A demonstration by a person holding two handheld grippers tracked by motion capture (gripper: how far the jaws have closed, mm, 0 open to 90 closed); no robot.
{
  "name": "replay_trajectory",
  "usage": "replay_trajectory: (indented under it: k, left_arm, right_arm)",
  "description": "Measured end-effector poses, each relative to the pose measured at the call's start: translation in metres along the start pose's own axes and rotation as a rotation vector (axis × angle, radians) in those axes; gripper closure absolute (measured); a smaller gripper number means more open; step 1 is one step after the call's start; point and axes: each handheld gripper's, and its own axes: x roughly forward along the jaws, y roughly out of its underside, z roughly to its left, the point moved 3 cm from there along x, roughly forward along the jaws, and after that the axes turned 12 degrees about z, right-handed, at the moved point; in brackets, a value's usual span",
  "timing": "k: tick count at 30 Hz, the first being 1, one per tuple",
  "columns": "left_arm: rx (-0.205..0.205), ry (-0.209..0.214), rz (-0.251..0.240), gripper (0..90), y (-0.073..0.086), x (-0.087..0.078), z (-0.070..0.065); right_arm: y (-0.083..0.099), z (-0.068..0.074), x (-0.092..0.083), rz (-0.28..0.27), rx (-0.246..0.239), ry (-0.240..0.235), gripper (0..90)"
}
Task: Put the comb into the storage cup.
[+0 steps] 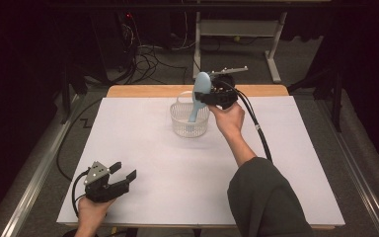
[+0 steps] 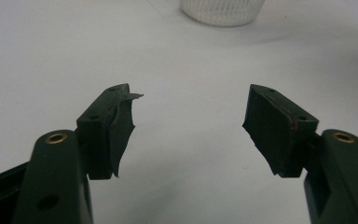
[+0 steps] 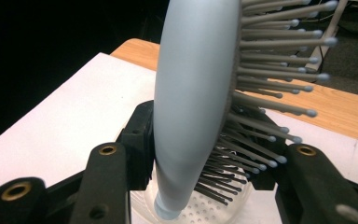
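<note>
Gripping a pale blue hairbrush [image 1: 200,94] across its head, the right gripper [image 1: 208,95] holds it above the white ribbed basket [image 1: 190,129] at the far middle of the white table [image 1: 177,168], handle tip pointing down into the basket (its bristles [image 3: 279,74] press against 1 jaw, its smooth back against the other). Near the front left corner, the left gripper [image 1: 123,170] rests low over the table, its 2 jaws spread wide with nothing between them.
</note>
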Motion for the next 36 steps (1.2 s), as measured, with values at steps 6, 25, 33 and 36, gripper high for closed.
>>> replay_trajectory:
  k: [6, 25, 33, 36]
  left_arm:
    - [0.0, -0.001, 0.001, 33.1, 0.0, 0.0, 0.0]
    - [0.001, -0.002, 0.002, 33.1, 0.0, 0.0, 0.0]
    - [0.002, -0.001, 0.002, 33.0, 0.0, 0.0, 0.0]
    - [0.002, -0.001, 0.005, 33.0, 0.0, 0.0, -0.001]
  right_arm:
    - [0.002, 0.003, 0.008, 0.007, -0.004, -0.005, 52.8]
    - [0.012, -0.001, 0.017, 0.028, 0.012, 0.009, 51.1]
    - [0.016, -0.009, 0.014, 0.034, 0.034, 0.026, 45.2]
    - [0.021, -0.016, 0.013, 0.031, 0.052, 0.032, 43.1]
